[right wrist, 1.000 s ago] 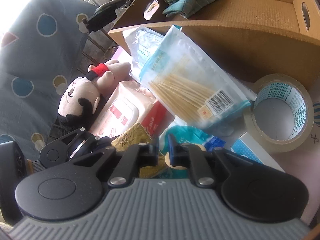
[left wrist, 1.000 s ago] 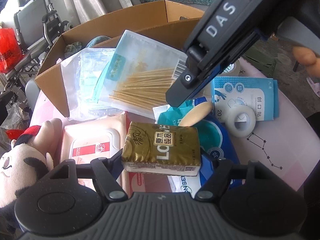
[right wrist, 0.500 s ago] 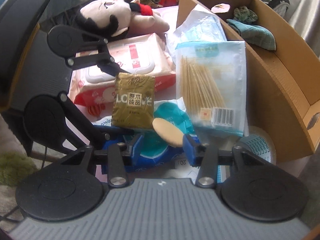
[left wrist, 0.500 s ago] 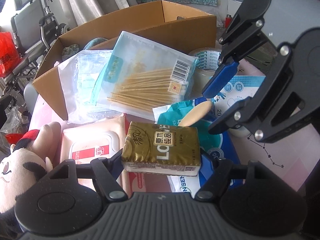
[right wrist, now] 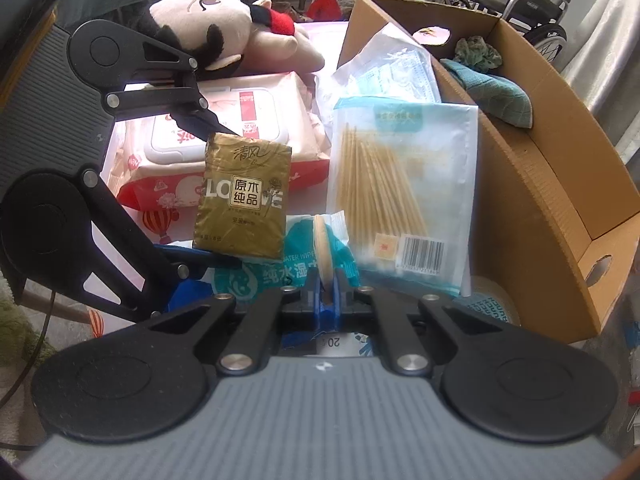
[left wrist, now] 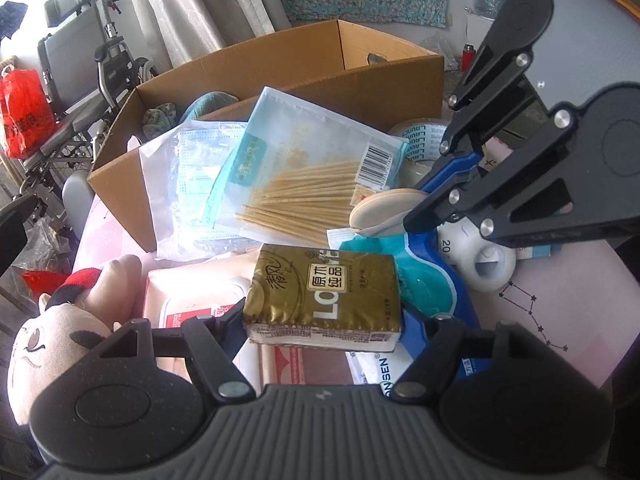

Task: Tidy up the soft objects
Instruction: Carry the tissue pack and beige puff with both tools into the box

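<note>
left gripper point(left wrist: 322, 322), black jaws set wide, clamped on a small gold tissue pack point(left wrist: 324, 296): glossy crinkled foil wrap, soft rectangular block, white printed edge facing the camera. long axis running across the jaws, side to side in the left wrist view; held off the pile, above a pink wet-wipes pack point(right wrist: 224, 128) with a hard white flip lid.

right gripper point(right wrist: 326, 282), blue-padded jaws just closed tight on a flat beige oval puff point(right wrist: 322, 246), smooth and thin, pinched on edge; long axis pointing away from the gripper, along its fingers. seen side-on in the left wrist view point(left wrist: 380, 206), poking out toward the toothpick bag.

underneath and around, on a pale pink table point(left wrist: 560, 292) printed with star lines: a clear plastic bag of thin wooden sticks point(left wrist: 308, 188) with a barcode, a crinkly bag of blue face masks point(left wrist: 188, 172), a teal wipes pouch point(right wrist: 264, 272), a roll of clear tape point(left wrist: 420, 136), a white plastic ring point(left wrist: 486, 266).

plush doll point(left wrist: 52, 320), cream fabric with black hair and a red band, lying at the table's edge beside the wipes.

open brown cardboard box point(right wrist: 540, 152) behind the bags, corrugated walls, holding a teal cloth point(right wrist: 496, 92) and a crumpled green rag point(right wrist: 478, 52).
</note>
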`<move>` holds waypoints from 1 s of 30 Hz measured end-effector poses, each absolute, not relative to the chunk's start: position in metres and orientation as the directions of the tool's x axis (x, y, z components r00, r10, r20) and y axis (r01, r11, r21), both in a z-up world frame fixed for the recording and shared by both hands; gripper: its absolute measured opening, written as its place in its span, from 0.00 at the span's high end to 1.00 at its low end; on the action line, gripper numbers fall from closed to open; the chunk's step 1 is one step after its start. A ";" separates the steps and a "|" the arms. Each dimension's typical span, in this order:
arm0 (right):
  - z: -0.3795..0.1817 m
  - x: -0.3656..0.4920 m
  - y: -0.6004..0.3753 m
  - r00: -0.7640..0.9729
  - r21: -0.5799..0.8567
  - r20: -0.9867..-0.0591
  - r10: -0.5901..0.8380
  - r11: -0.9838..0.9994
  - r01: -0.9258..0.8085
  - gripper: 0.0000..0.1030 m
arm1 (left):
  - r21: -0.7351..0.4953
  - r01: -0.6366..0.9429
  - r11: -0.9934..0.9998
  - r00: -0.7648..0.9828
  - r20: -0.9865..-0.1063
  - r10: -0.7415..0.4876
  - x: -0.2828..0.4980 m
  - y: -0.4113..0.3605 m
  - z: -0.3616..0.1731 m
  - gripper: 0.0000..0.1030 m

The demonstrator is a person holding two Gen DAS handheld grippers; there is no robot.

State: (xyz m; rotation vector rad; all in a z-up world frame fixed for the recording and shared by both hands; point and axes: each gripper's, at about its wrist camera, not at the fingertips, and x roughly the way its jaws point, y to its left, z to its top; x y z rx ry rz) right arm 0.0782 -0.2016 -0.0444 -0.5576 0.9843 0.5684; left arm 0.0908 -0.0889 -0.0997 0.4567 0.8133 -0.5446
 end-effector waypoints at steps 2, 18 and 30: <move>-0.032 0.073 -0.202 0.460 -0.171 -0.864 0.202 0.742 -0.648 0.96 | 0.174 0.604 0.778 0.585 -0.760 -0.284 0.090 -0.084 -0.087 0.28; 0.116 0.153 -0.225 0.674 -0.047 -0.632 0.381 0.850 -0.524 0.96 | 0.209 0.559 0.802 0.693 -0.649 -0.314 0.228 -0.078 0.045 0.28; 0.034 0.326 -0.282 0.508 0.286 -0.762 0.402 0.912 -0.293 0.96 | 0.286 0.667 0.688 0.503 -0.854 -0.133 0.377 -0.125 -0.045 0.28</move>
